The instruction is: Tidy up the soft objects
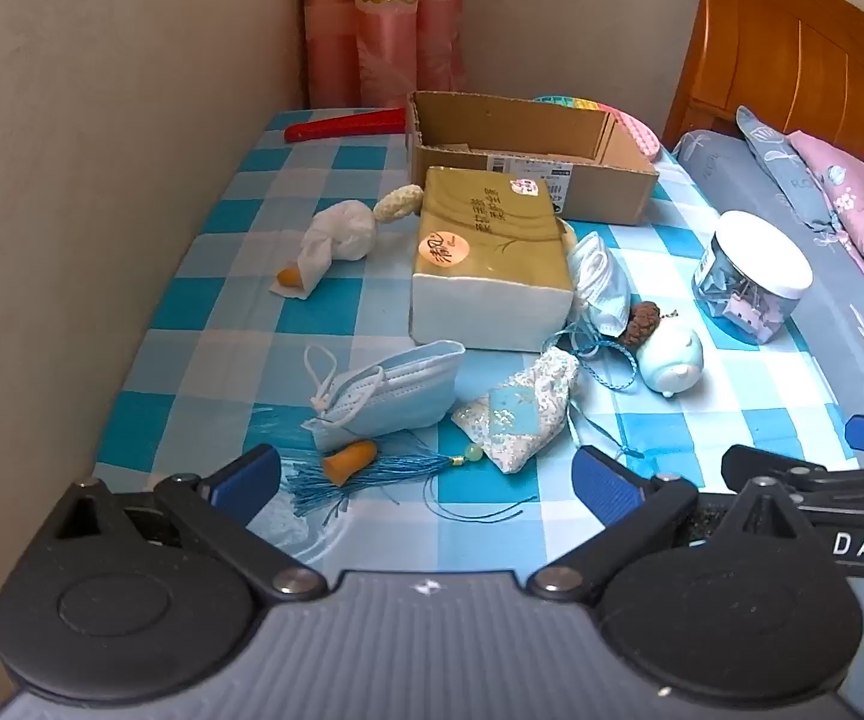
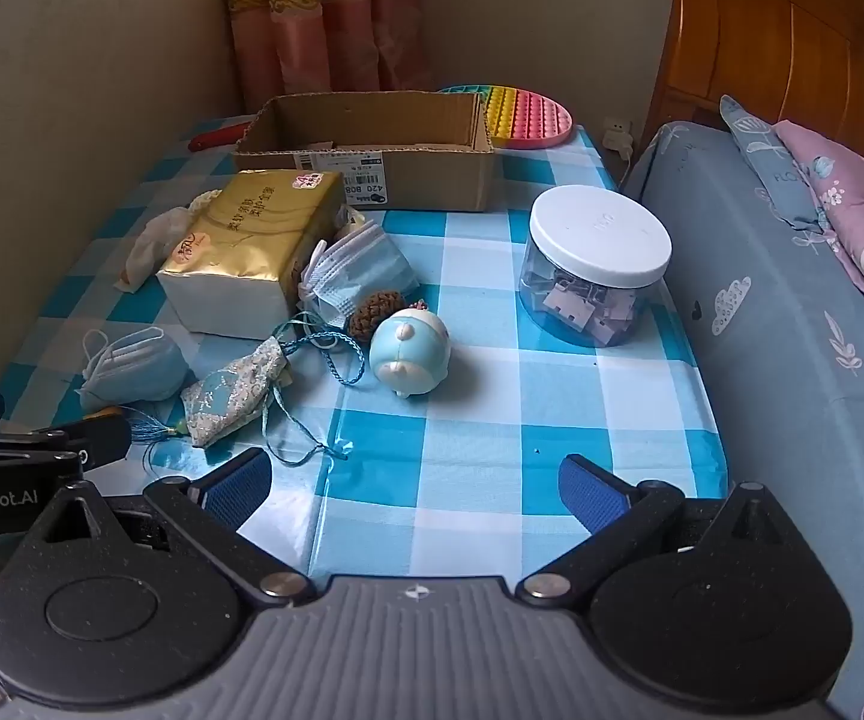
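Checked tabletop [image 1: 204, 276] beside a bed. Cardboard box [image 1: 528, 150] at 12 o'clock looks nearly empty; masks [image 1: 390, 390], pouch [image 1: 522, 420] and plush [image 2: 411, 351] lie loose. I hold left tongs [image 1: 426, 480] and right tongs [image 2: 414, 486] spread, grasping nothing. Sorting barely begun.

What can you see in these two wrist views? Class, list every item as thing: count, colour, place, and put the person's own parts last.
cardboard box: 1, brown, open, back of table
tissue pack: 1, gold and white, centre
face masks: 2, light blue, one front left, one right of tissue pack
brocade pouch: 1, blue-white, with cord and tassel, front centre
foam earplugs: 2, orange, one on tassel, one by white cloth
white cloth bundle: 1, left
squishy toy: 1, pale blue, centre right
clip jar: 1, clear, white lid, right
pop-it mat: 1, rainbow, behind box
left gripper: open, empty
right gripper: open, empty
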